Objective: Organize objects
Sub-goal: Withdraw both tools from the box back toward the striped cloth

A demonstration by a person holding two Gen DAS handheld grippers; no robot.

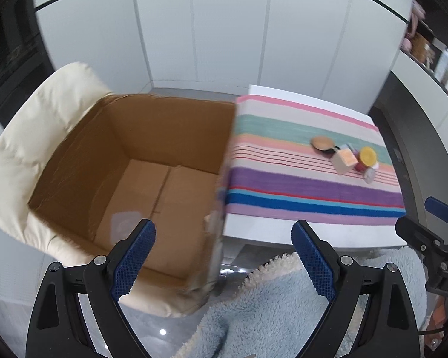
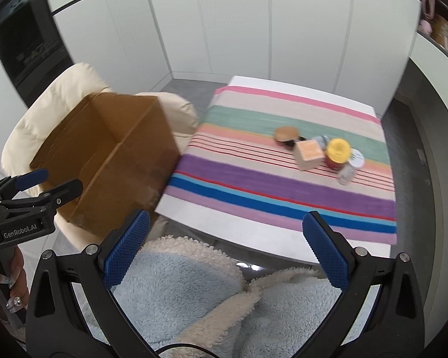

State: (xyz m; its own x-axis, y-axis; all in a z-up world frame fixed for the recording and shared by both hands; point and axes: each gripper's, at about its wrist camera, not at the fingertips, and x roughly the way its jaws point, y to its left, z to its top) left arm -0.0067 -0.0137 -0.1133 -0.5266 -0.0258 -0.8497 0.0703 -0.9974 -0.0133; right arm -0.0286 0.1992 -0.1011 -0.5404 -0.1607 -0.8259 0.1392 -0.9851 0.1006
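Striped cloth bears a tipped-over bottle pointing nearward; left gripper and right gripper gape, holding nothing

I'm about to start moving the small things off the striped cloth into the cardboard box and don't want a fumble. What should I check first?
1. Left gripper open, nothing between its fingers: ok.
2. Right gripper open, nothing held: ok.
3. Cardboard box open at the top, with room inside: ok.
4. Items clear to grasp singly: not ok; the yellow-lidded jar, tan cube and small clear bottle crowd together.
5. Box steady on the cream cushion: cannot tell.
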